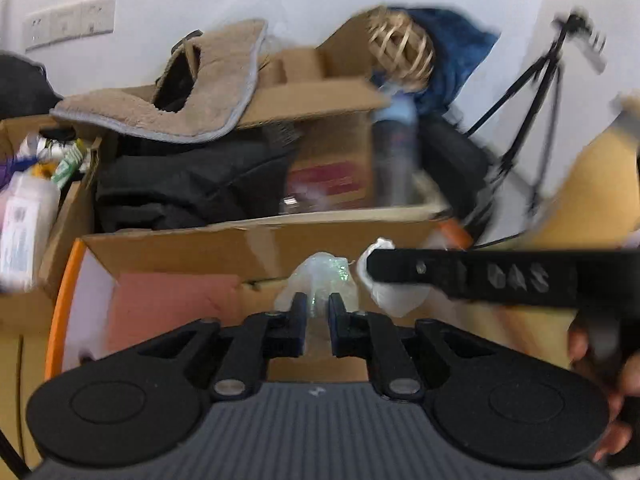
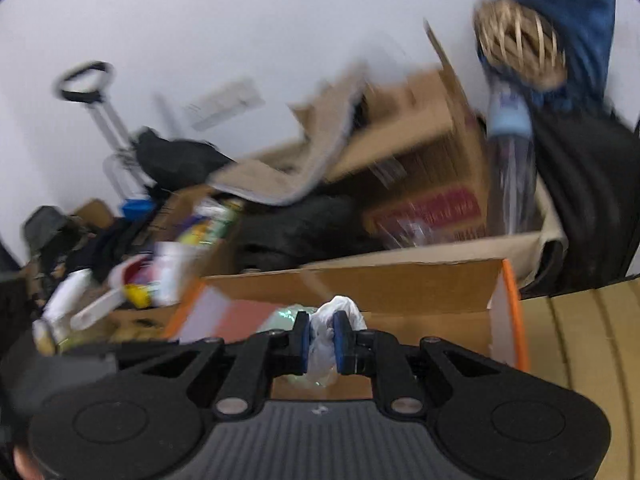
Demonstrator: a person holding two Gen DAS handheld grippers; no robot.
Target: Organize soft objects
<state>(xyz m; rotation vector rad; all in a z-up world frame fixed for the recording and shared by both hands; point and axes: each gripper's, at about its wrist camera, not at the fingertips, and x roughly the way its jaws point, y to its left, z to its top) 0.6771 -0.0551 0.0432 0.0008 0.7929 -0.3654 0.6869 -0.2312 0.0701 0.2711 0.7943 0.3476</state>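
I hold both claws above an open cardboard box with an orange edge. My left gripper pinches a clear, crinkled plastic bag with green glints; my right gripper is pressed onto the bag's whitish bunched end. Behind, a tan fleece mat drapes over a bigger cardboard carton, beside a woven rattan ball.

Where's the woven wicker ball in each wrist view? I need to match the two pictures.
Left wrist view: wicker ball upper centre-right, atop the pile against blue fabric.
Right wrist view: wicker ball top right, against the same blue fabric.
Shared landmark: the orange-edged cardboard box just ahead of each hand-held gripper.
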